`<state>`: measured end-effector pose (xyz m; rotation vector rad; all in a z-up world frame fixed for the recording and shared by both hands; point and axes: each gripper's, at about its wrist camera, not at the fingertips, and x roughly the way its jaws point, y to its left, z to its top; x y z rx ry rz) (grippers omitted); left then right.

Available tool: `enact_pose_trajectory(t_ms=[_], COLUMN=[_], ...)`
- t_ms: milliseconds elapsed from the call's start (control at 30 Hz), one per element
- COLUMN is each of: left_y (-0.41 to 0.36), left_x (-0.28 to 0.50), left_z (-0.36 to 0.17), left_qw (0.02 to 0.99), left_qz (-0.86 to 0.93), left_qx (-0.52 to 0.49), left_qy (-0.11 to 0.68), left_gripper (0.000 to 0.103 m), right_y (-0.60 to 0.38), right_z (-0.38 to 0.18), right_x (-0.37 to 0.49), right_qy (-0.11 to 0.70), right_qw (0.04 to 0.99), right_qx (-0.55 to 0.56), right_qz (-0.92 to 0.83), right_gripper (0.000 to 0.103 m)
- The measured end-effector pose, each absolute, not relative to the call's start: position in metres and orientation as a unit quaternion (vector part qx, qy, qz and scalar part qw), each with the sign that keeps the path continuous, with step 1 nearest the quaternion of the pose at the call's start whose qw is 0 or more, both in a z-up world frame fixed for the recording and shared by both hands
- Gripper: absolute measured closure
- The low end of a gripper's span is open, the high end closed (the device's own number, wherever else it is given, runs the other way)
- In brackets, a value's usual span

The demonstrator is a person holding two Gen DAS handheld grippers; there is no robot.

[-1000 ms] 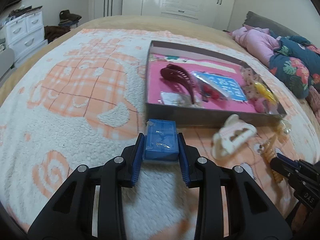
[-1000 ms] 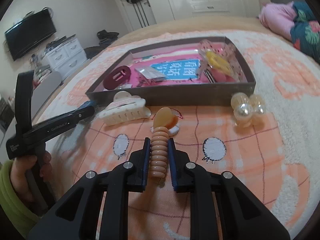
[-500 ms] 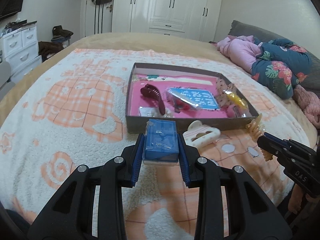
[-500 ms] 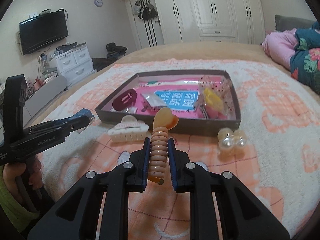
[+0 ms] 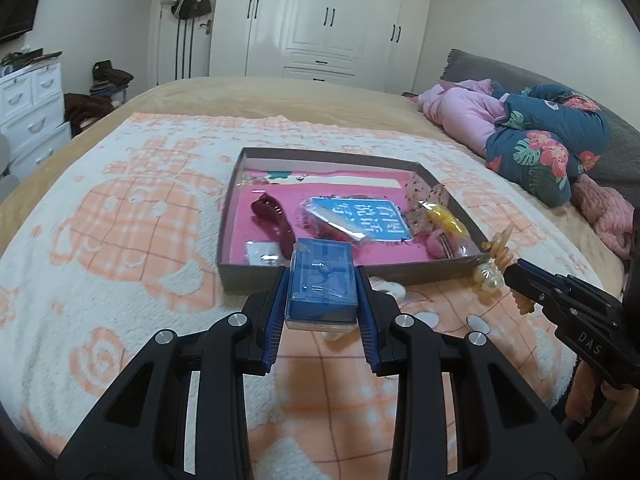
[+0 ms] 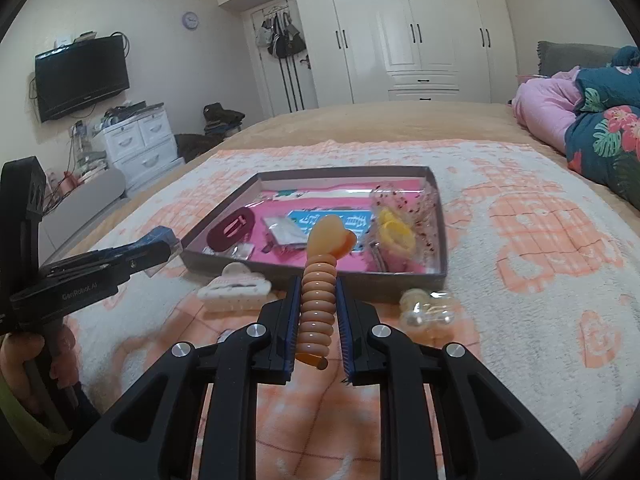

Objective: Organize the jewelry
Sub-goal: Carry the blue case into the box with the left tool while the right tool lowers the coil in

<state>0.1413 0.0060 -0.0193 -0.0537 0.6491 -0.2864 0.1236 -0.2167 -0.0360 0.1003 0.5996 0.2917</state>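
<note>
A blanket [image 5: 120, 240] covers the bed [image 5: 280, 96], and a tray [image 5: 320, 270] sits on it near the middle. Inside the tray, a hair clip [image 5: 274, 220] lies at the left, a card [image 5: 356, 222] in the middle, and a wrapped bow [image 5: 434, 210] at the right. On the blanket just before the tray's near wall lie a claw clip [image 6: 236, 290] — toward the left — and a pearl clip [image 6: 428, 312] toward the right. The left tool [image 5: 322, 312] holds a small box [image 5: 322, 284] above the tray's near wall; the right tool [image 6: 318, 326] holds a coil hair tie [image 6: 320, 292] to its right. Pillows [image 5: 540, 136] lie at the bed's right; a wardrobe [image 5: 340, 20] stands behind, drawers [image 5: 32, 108] at the left.
</note>
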Motion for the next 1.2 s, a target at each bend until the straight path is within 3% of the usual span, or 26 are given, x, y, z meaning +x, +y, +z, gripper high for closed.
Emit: enact_pose_trajectory(t_ms=[1200], left_y=[-0.053], left_x=[0.231], left_z=[-0.014], left_qw=[0.926], left_qz=[-0.187], left_qx=[-0.04], left_qy=[0.325], left_gripper=[0.078], right_y=[-0.267], right_z=[-0.022], right_x=[0.159], right_qy=[0.273], right_qw=[0.957], right_qx=[0.071], right_qz=[0.064], right_gripper=[0.086])
